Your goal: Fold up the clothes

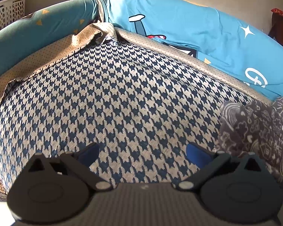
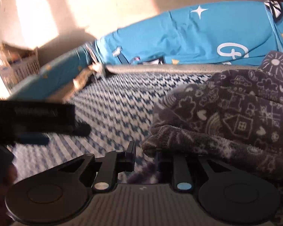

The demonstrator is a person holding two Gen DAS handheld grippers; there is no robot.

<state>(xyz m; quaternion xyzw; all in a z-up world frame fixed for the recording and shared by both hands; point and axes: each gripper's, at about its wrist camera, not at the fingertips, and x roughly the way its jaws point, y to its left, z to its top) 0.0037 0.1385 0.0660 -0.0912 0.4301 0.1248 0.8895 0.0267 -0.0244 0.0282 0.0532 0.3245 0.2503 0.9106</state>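
Pinching an edge of the grey patterned fleece garment [image 2: 226, 116] bunched on the houndstooth bed cover [image 1: 113, 98], the right tongs [image 2: 145, 156] are seemingly gripping it to spread, while the left tongs [image 1: 141, 152] are hovering wide, empty.

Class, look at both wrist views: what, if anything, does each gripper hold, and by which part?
The left gripper is open and holds nothing. The right gripper is narrowed at the grey patterned garment, near its lower edge, but an actual pinch cannot be told.

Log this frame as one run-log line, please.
fold clothes | left tongs: open, empty, over houndstooth cover | right tongs: shut on grey patterned garment | garment bunched, unfolded
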